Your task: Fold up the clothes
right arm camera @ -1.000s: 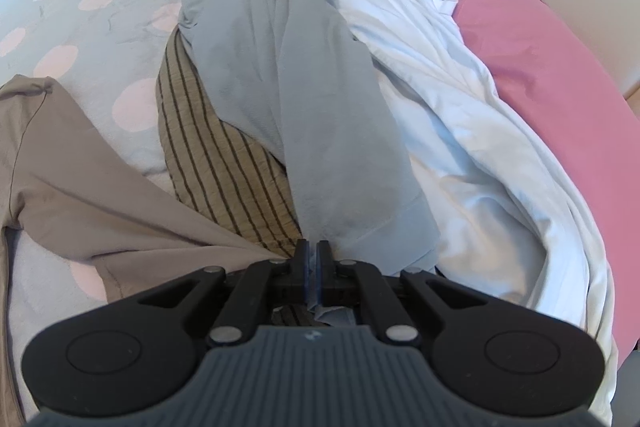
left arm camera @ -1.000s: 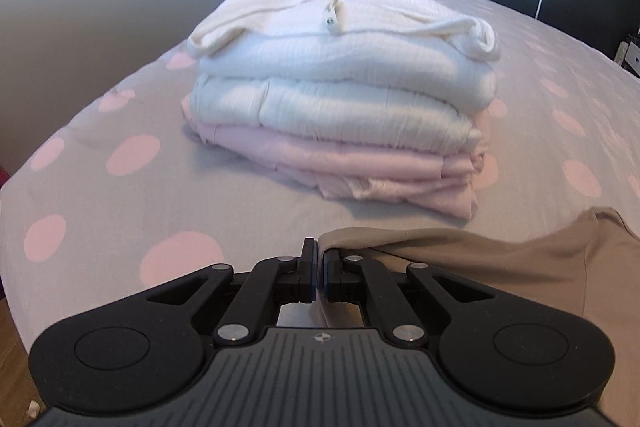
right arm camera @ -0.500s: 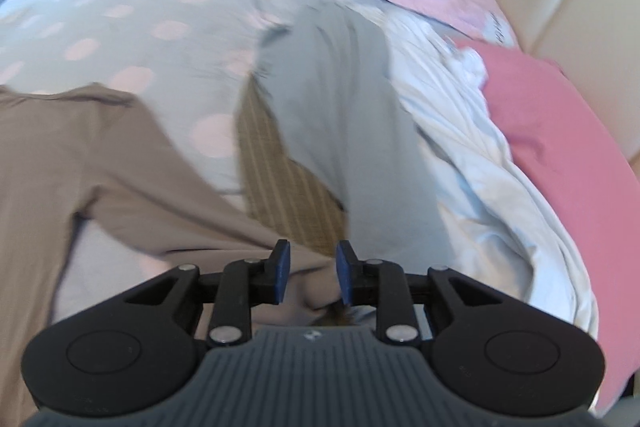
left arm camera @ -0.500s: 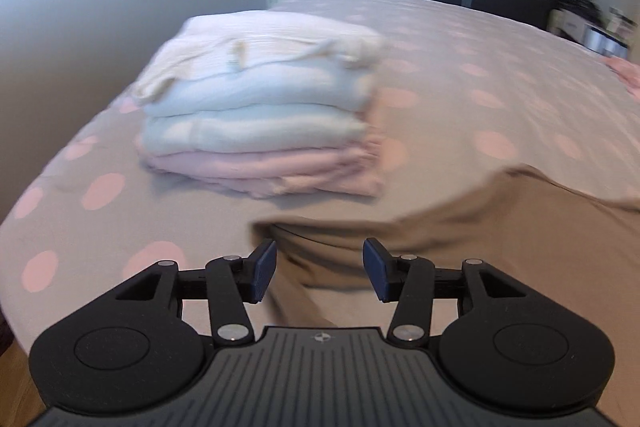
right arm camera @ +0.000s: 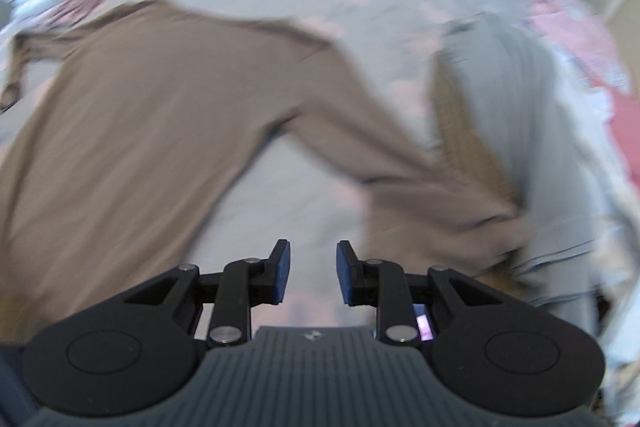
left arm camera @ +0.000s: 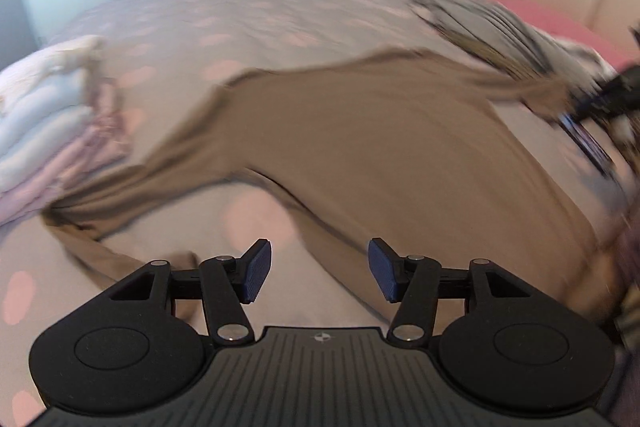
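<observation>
Across the polka-dot bedspread lies the tan long-sleeved top, spread flat with both sleeves stretched outward. Taking that top as the landmark: one sleeve end reaches just beside the folded stack of white, pale blue and pink garments; the opposite sleeve end rests on the pile of unfolded clothes, where a striped garment and a grey garment overlap, with pink bedding beyond them.

Left gripper: jaws spread wide, having just been opening, nothing between the pads; it hangs above bare bedspread near the top's lower edge.

Right gripper: jaws parted by a narrower gap, having opened within the last second, nothing between them; it hangs over bare bedspread below the sleeve.

Both views are motion-blurred; fine detail of the fabric edges cannot be determined.
</observation>
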`<control>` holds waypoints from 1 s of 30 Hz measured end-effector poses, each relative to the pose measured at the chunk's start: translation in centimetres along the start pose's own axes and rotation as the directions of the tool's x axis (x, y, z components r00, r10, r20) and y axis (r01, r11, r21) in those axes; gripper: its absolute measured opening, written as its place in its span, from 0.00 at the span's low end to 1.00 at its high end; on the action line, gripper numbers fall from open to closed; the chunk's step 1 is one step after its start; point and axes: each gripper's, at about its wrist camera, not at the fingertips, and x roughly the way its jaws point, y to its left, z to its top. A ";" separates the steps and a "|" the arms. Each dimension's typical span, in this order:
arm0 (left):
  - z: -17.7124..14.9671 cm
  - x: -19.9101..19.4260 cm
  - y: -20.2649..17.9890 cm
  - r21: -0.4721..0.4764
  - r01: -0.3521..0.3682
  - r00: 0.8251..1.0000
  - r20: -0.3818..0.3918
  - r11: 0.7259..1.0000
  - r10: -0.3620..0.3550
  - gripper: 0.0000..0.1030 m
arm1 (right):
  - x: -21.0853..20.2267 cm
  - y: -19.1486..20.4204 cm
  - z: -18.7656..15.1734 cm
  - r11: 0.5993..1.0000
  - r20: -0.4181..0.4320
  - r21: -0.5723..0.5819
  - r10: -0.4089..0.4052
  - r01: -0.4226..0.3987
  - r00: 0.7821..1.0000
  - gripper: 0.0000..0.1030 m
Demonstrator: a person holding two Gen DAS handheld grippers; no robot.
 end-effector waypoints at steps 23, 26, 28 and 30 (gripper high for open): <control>-7.8 1.6 -10.9 0.646 0.146 0.983 -0.181 0.750 -0.036 0.27 | 2.9 9.9 -9.0 0.884 -0.313 -0.316 0.245 -0.344 0.917 0.27; -8.2 2.0 -11.5 0.691 0.138 0.984 -0.178 0.710 -0.019 0.20 | 3.6 9.9 -8.9 0.884 -0.314 -0.308 0.255 -0.352 0.915 0.27; -8.4 2.5 -11.7 0.706 0.120 0.983 -0.182 0.698 0.015 0.15 | 3.9 10.0 -8.9 0.881 -0.318 -0.312 0.255 -0.354 0.913 0.27; -8.6 2.4 -11.6 0.719 0.093 0.985 -0.168 0.689 0.042 0.15 | 3.9 9.9 -8.8 0.880 -0.322 -0.315 0.254 -0.356 0.912 0.26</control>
